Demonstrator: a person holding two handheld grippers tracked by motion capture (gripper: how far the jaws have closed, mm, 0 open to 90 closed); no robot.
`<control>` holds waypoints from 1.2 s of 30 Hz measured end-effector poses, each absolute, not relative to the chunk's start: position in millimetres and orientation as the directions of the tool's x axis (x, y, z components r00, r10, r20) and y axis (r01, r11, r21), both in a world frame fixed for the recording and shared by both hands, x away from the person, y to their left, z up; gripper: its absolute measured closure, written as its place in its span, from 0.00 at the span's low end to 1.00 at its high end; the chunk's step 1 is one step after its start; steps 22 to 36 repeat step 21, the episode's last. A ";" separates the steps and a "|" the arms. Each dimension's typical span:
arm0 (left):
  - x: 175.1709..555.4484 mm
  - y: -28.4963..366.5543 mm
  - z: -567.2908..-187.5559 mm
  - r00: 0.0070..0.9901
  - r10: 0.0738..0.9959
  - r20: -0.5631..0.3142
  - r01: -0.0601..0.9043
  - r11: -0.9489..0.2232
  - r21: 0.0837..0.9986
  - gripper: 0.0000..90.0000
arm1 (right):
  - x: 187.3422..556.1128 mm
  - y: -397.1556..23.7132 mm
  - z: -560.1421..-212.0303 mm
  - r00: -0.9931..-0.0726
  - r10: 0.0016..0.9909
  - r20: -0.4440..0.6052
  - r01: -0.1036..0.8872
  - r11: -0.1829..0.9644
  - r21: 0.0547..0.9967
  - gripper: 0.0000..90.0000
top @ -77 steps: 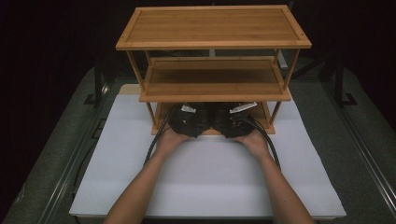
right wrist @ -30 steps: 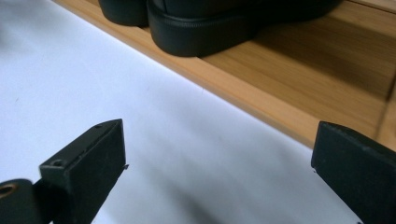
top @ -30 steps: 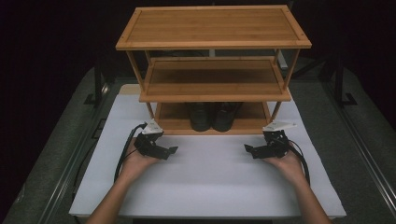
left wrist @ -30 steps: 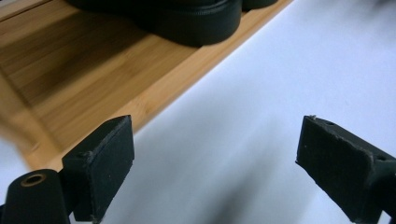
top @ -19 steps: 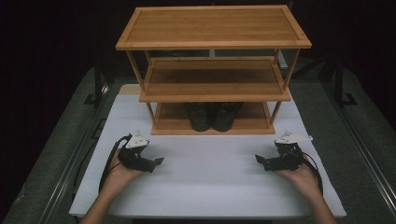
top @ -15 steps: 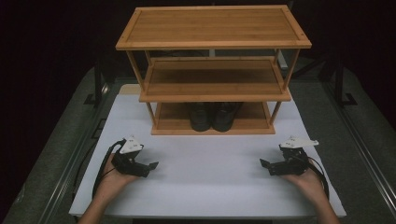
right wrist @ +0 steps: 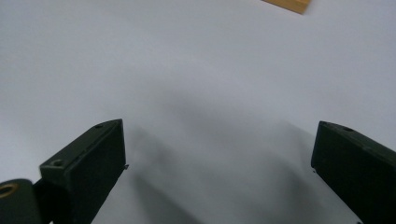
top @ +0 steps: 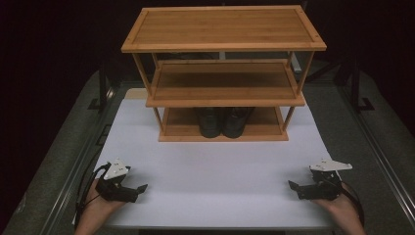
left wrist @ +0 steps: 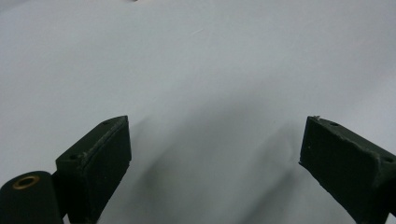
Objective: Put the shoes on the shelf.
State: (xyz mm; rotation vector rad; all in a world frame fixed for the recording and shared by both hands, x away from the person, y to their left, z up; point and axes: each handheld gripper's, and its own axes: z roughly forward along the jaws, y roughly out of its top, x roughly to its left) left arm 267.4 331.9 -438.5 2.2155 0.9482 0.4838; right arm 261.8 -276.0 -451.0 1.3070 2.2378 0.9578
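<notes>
Both hands have drawn back from the rack since the earliest frame, when they were reaching in at the bottom shelf, and now sit at the near corners of the white mat. From the high view, the left gripper rests low at the lower left of the frame and the right gripper at the lower right, well apart from each other and from the wooden shelf rack in the upper middle. A pair of black shoes stands side by side on the bottom shelf, toes toward us, tucked under the middle shelf. In the left gripper view, the jaws stand wide apart over the bare white mat with nothing between them. In the right gripper view it is the same story: jaws spread, released, empty, with a corner of the rack's wood peeking in at the upper right. To my eye the job looks done: the shoes are stowed and let go, and what is left, if anything, is only to rest the hands.
</notes>
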 end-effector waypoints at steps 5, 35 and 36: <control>261.0 340.4 -440.5 0.649 0.758 0.060 0.510 -0.493 0.705 0.07 | 258.3 -282.3 -455.0 -0.475 0.880 -0.002 0.629 0.341 0.698 0.03; 262.6 347.5 -450.4 0.638 0.770 0.023 0.542 -0.469 0.698 0.01 | 259.4 -285.0 -457.5 -0.473 0.881 0.015 0.642 0.333 0.691 0.03; 262.6 347.5 -450.4 0.638 0.770 0.023 0.542 -0.469 0.698 0.01 | 259.4 -285.0 -457.5 -0.473 0.881 0.015 0.642 0.333 0.691 0.03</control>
